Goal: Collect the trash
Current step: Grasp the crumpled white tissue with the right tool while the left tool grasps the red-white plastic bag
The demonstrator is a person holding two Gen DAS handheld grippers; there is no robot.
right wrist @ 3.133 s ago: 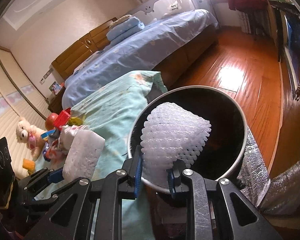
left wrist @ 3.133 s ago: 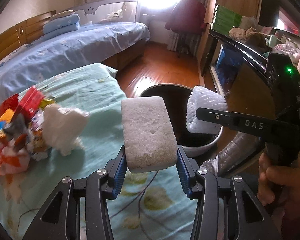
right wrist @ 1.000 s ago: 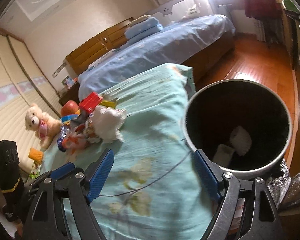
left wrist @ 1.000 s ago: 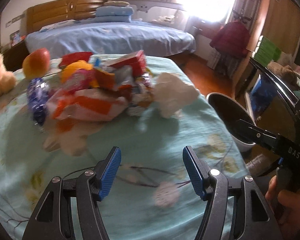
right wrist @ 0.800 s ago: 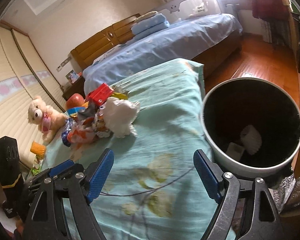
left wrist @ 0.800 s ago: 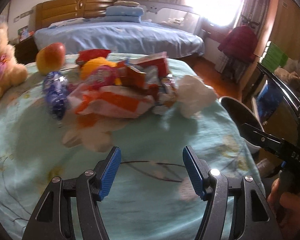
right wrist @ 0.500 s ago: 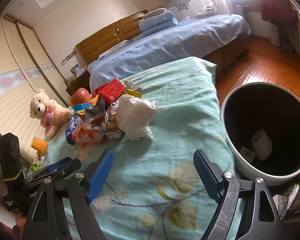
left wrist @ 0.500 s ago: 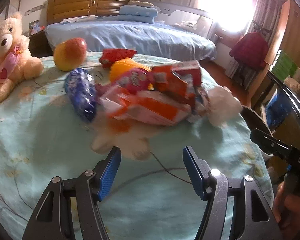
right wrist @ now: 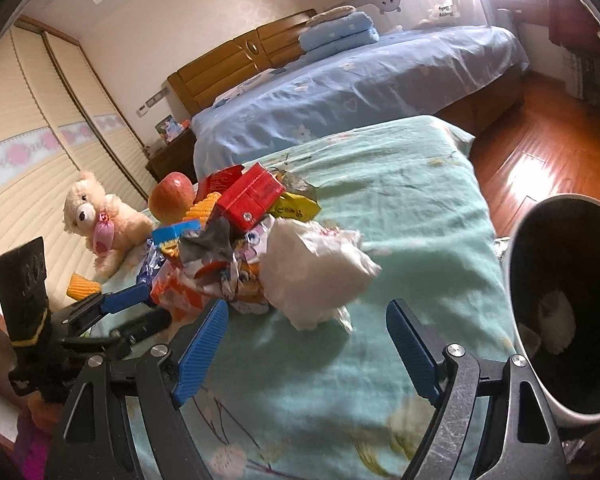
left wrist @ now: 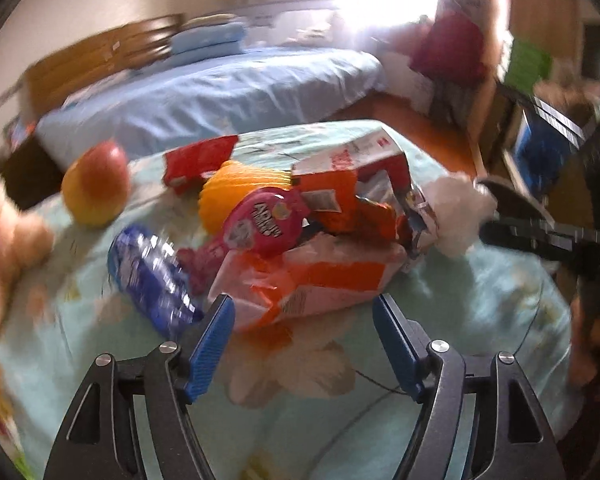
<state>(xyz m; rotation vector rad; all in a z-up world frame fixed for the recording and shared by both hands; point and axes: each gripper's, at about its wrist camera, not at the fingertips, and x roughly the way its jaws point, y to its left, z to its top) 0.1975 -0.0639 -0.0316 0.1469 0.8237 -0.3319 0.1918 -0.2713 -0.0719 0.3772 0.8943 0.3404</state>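
Trash — a heap of bright crumpled wrappers [right wrist: 228,248] — lies on the mint-green floral bedspread [right wrist: 400,184], beside the round black bin [right wrist: 568,344]. Left gripper [left wrist: 302,344] and right gripper [right wrist: 308,350] hover near it, jaws apart, empty — white crumpled tissue [right wrist: 312,272] nearest the right one.

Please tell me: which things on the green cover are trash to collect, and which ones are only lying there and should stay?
For the job:
- white crumpled tissue
- orange-and-white snack bag
- red carton
- blue wrapper
- pink wrapper
- bin, holding earlier pieces

Only lying about:
- apple
- teddy bear
- folded blue blankets on the bed
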